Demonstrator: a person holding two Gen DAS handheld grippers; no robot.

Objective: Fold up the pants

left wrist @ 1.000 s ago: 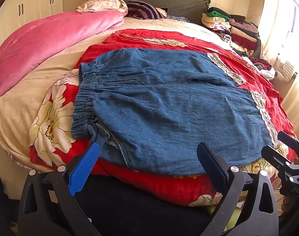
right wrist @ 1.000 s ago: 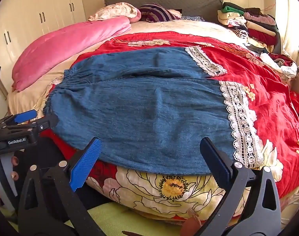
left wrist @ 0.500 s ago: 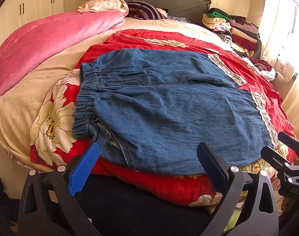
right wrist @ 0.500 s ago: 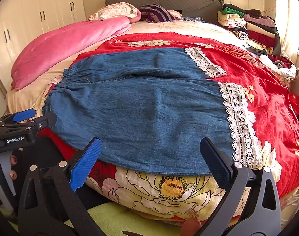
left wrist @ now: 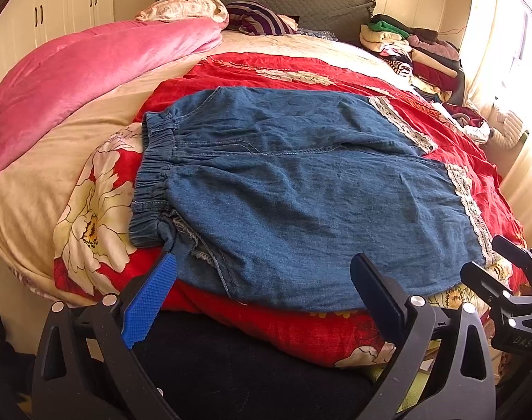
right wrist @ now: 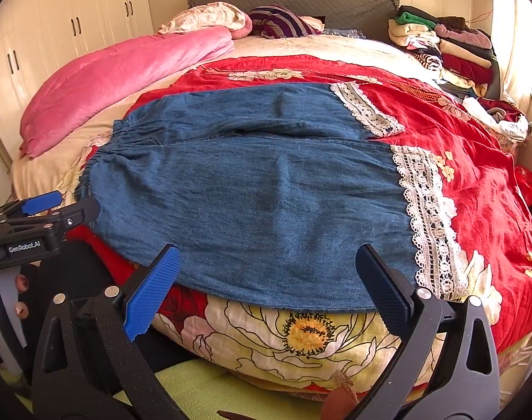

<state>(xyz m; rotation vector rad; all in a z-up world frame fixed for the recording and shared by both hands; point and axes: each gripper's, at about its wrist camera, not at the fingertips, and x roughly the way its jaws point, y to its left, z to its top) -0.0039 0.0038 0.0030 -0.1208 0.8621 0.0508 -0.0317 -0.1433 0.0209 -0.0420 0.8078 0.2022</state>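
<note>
Blue denim pants (left wrist: 300, 189) (right wrist: 266, 189) lie flat across the red floral bedspread (left wrist: 335, 70), elastic waistband to the left, white lace cuffs (right wrist: 430, 224) to the right. My left gripper (left wrist: 266, 290) hovers open at the near edge by the waistband corner, holding nothing. Open as well, my right gripper (right wrist: 269, 283) sits at the near hem of the front leg, nothing between its fingers. Each gripper shows at the side of the other's view: the right gripper (left wrist: 510, 280) and the left gripper (right wrist: 49, 210).
A pink duvet (left wrist: 91, 70) lies along the bed's left side, pillows (left wrist: 185, 7) at the grey headboard. A pile of folded clothes (left wrist: 412, 49) sits at the back right. White wardrobes (right wrist: 56, 35) stand on the left. Dark fabric (left wrist: 231, 367) hangs below the near bed edge.
Both grippers have risen slightly; the view of the pants is almost unchanged. The pants have not moved.
</note>
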